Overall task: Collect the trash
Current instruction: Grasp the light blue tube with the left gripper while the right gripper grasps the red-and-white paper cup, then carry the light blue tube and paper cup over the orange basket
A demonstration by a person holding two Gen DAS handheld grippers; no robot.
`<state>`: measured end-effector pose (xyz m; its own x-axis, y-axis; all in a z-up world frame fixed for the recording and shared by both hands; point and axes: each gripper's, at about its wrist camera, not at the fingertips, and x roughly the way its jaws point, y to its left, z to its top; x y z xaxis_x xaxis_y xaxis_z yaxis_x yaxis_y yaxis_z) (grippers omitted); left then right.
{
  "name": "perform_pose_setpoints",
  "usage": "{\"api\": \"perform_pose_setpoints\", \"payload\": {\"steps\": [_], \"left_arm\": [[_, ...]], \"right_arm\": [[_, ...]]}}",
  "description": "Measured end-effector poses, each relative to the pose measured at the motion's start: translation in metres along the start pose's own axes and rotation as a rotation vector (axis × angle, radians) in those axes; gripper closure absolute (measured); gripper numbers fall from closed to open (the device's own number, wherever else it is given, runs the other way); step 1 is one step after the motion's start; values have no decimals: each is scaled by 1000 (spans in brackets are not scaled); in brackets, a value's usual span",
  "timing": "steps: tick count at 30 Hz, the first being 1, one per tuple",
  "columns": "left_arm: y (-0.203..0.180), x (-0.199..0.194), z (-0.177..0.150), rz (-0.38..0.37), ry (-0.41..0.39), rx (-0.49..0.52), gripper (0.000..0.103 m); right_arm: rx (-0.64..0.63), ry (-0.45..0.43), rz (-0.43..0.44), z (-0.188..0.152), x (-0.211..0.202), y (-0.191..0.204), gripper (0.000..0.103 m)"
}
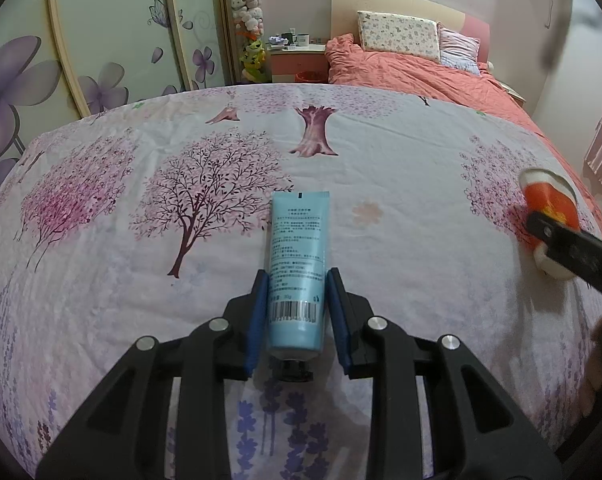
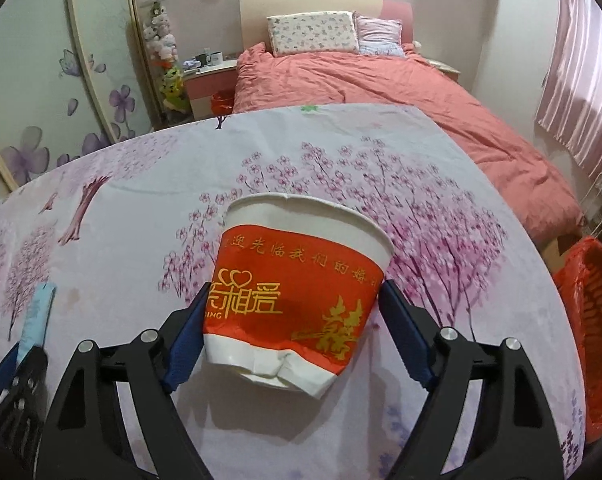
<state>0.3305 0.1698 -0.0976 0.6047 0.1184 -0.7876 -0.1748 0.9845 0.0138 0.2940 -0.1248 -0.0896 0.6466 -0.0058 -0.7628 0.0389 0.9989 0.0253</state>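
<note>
A light blue tube (image 1: 297,264) with a black cap lies on the flowered cloth, cap toward me. My left gripper (image 1: 297,280) has its blue pads against both sides of the tube's lower half. A red and white paper cup (image 2: 297,280), dented at its base, lies on its side between the pads of my right gripper (image 2: 293,300), which presses on it. The cup (image 1: 549,216) and the right gripper's finger also show at the right of the left wrist view. The tube (image 2: 37,312) shows at the left of the right wrist view.
A red trash basket (image 2: 593,320) with a red liner stands off the cloth's right edge. Beyond the flowered cloth (image 1: 381,160) is a bed with a salmon duvet (image 2: 361,92). A nightstand (image 1: 297,56) and a flowered wardrobe stand at the left.
</note>
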Motion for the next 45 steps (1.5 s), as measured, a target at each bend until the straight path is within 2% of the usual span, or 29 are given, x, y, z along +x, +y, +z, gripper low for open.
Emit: {"api": "perform_pose_setpoints", "payload": {"steps": [6, 9, 15, 25, 29, 31, 37, 40, 42, 45], "left_arm": [[0, 0, 0, -5, 0, -1, 74], [2, -1, -1, -32, -4, -8, 74], [4, -10, -10, -103, -15, 12, 75], [-14, -36, -21, -130, -47, 69, 75], [-25, -40, -20, -145, -45, 97, 75], [-29, -35, -22, -130, -36, 100, 75], [-26, -25, -30, -135, -8, 60, 74], [-25, -30, -36, -128, -12, 72, 63], [-24, -33, -40, -133, -15, 70, 63], [-27, -34, -42, -126, -12, 84, 76]], "right_arm": [[-40, -9, -3, -25, -22, -22, 22], [-56, -17, -5, -34, -29, -30, 22], [-74, -32, 21, -43, -48, -47, 23], [-78, -94, 53, -52, -77, -66, 23], [-52, -95, 47, -53, -77, -78, 24], [-35, -87, 44, -54, -73, -81, 24], [-20, -58, 36, -60, -60, -84, 24], [-18, -48, 38, -63, -58, -85, 24], [-16, -44, 40, -64, -57, -85, 24], [-8, -42, 41, -66, -58, -86, 24]]}}
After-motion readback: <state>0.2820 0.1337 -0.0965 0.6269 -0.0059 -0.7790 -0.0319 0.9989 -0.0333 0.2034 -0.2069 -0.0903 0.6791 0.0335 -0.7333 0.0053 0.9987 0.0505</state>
